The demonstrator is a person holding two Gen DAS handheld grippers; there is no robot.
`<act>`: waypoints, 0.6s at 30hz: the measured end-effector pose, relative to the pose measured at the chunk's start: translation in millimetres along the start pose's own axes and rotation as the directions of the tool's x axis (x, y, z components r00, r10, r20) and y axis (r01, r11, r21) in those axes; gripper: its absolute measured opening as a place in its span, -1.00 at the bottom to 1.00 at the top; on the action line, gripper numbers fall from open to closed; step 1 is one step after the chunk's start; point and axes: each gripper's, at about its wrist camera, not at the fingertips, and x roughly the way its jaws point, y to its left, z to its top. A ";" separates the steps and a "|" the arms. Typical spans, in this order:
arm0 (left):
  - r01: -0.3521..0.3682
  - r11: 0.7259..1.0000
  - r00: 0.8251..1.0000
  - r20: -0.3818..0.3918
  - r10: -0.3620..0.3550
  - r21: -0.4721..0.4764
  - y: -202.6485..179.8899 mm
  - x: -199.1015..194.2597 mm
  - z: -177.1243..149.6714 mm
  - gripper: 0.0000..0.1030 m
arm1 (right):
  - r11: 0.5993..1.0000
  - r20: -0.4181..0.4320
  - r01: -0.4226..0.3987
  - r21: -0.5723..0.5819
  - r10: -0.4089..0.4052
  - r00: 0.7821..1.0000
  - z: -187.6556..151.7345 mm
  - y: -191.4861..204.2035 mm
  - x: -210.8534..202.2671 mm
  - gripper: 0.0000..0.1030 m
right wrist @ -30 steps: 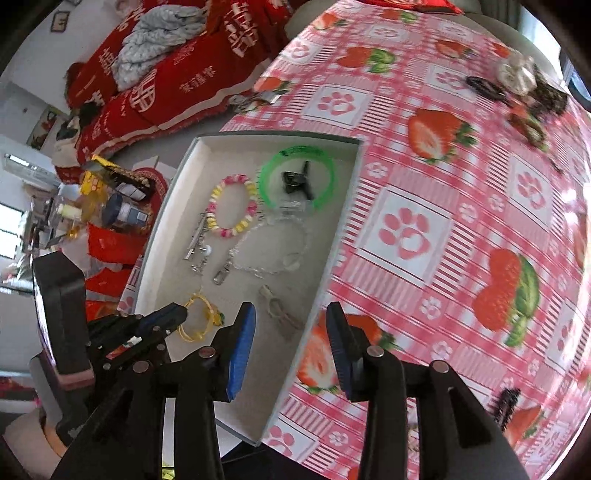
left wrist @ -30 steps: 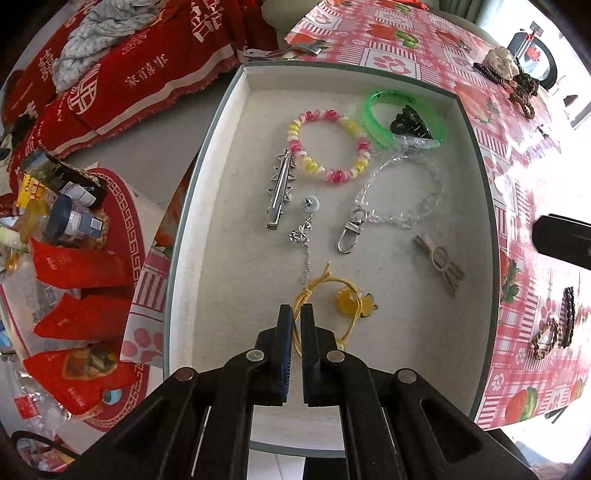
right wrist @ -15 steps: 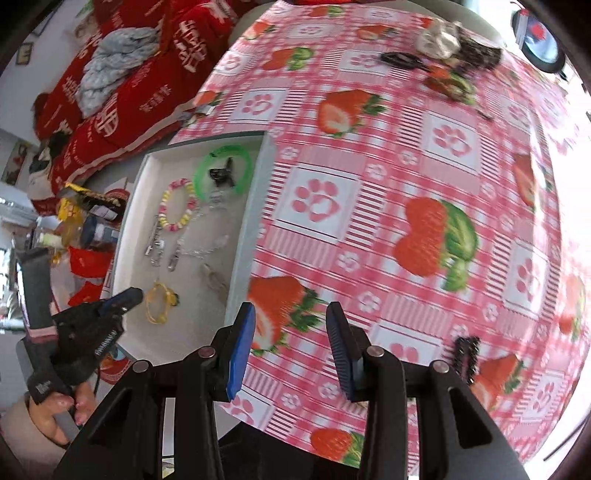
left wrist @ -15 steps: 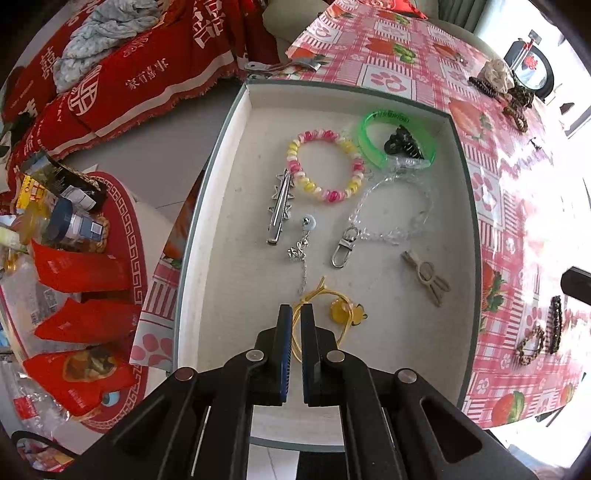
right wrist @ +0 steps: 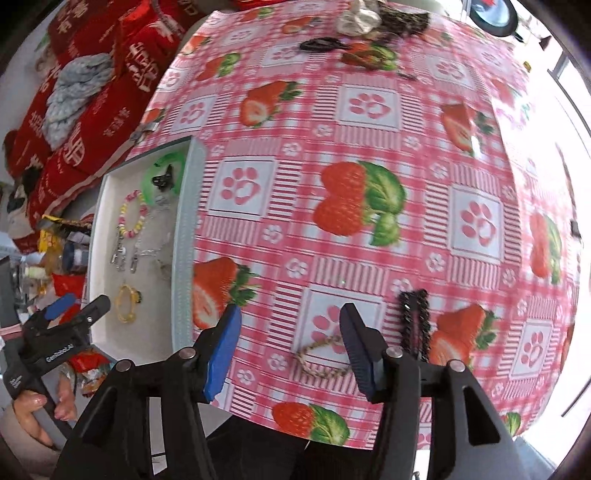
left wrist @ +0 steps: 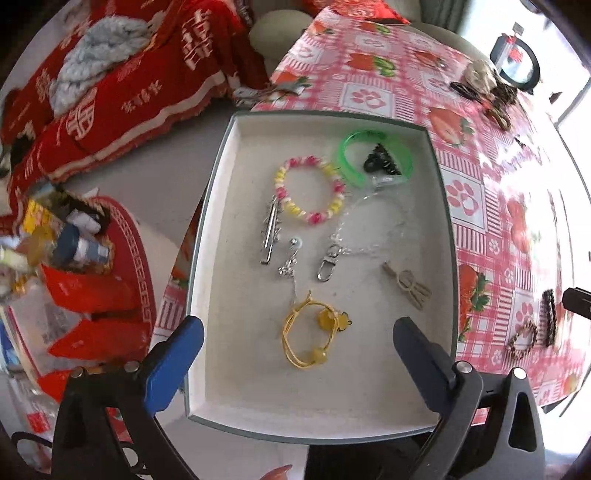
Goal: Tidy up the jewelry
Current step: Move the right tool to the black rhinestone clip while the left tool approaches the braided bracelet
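Note:
A white tray (left wrist: 221, 229) with a grey rim holds several jewelry pieces. A yellow cord bracelet with a duck charm (left wrist: 314, 338) lies free on its floor, between the wide-open jaws of my left gripper (left wrist: 295, 343). Farther in lie a pink-yellow bead bracelet (left wrist: 310, 190), a green bangle (left wrist: 373, 155), a silver clip (left wrist: 269, 230) and a clear chain (left wrist: 369, 229). My right gripper (right wrist: 290, 332) is open over the tablecloth, above a brown braided bracelet (right wrist: 321, 356), with a black hair clip (right wrist: 415, 321) just right. The tray (right wrist: 184, 229) is at its left.
The strawberry-print tablecloth (right wrist: 369, 155) covers the round table. More jewelry and a mirror sit at the far edge (right wrist: 362, 22). Snack packets and bottles (left wrist: 62, 251) lie on a low stand left of the tray. Red bedding (left wrist: 110, 85) is behind.
My left gripper has opened and let go of the yellow cord bracelet, which now lies in the tray. My right gripper has moved right, away from the tray, to above the braided bracelet.

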 end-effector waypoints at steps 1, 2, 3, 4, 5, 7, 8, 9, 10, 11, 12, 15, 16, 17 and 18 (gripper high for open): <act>-0.004 1.000 1.000 0.011 0.004 0.021 -4.6 -0.3 1.3 1.00 | 1.000 0.001 0.004 0.008 -0.004 1.000 -1.4 -3.1 -1.0 0.26; -0.006 0.999 1.000 0.016 0.005 0.032 -8.5 -2.0 3.3 1.00 | 1.000 0.005 0.009 0.018 -0.009 1.000 -3.6 -7.2 -2.6 0.33; -0.007 0.999 1.000 0.022 0.006 0.047 -12.3 -3.0 4.1 1.00 | 0.999 0.010 0.016 0.031 -0.016 1.000 -6.4 -12.2 -4.8 0.38; -0.005 0.998 1.000 0.028 0.003 0.064 -17.8 -4.6 6.6 1.00 | 0.999 0.011 0.023 0.041 -0.023 1.000 -8.3 -15.9 -6.4 0.38; 0.002 0.996 0.999 0.034 -0.005 0.086 -23.2 -5.2 8.5 1.00 | 0.998 0.012 0.029 0.056 -0.030 0.999 -10.8 -21.0 -8.3 0.38; 0.011 0.992 0.999 0.037 -0.016 0.125 -33.4 -6.6 11.4 1.00 | 0.995 0.013 0.044 0.086 -0.045 0.999 -15.8 -32.3 -11.8 0.38; 0.017 0.990 0.999 0.036 -0.022 0.141 -38.2 -8.1 13.7 1.00 | 0.993 0.011 0.055 0.101 -0.057 0.998 -18.1 -38.2 -13.1 0.38; 0.024 0.988 0.999 0.034 -0.030 0.152 -41.9 -10.9 13.6 1.00 | 0.991 0.010 0.063 0.116 -0.065 0.998 -20.9 -43.5 -14.5 0.38; 0.044 0.984 0.998 0.026 -0.049 0.174 -48.5 -13.0 13.0 1.00 | 0.989 0.008 0.071 0.130 -0.072 0.997 -24.0 -49.3 -15.4 0.38; 0.061 0.978 0.998 0.020 -0.067 0.198 -56.2 -14.2 12.5 1.00 | 0.987 0.004 0.078 0.142 -0.079 0.997 -26.6 -53.8 -15.7 0.38; 0.071 0.973 0.997 0.024 -0.078 0.219 -64.6 -17.5 11.3 1.00 | 0.984 -0.002 0.086 0.155 -0.087 0.996 -29.7 -59.9 -16.0 0.38; 0.111 0.959 0.992 0.029 -0.123 0.261 -91.1 -30.5 5.3 1.00 | 0.979 -0.019 0.109 0.175 -0.107 0.994 -35.4 -74.3 -15.3 0.38; 0.120 0.954 0.991 0.030 -0.133 0.273 -100.9 -32.9 2.3 1.00 | 0.978 -0.024 0.115 0.177 -0.112 0.993 -36.9 -79.1 -14.6 0.38; 0.128 0.948 0.989 0.028 -0.143 0.291 -113.3 -34.6 -0.4 1.00 | 0.977 -0.027 0.119 0.177 -0.116 0.993 -38.0 -82.7 -13.9 0.38; 0.133 0.945 0.989 0.027 -0.148 0.298 -122.1 -37.1 -2.3 1.00 | 0.977 -0.031 0.122 0.177 -0.119 0.992 -38.7 -86.4 -12.4 0.38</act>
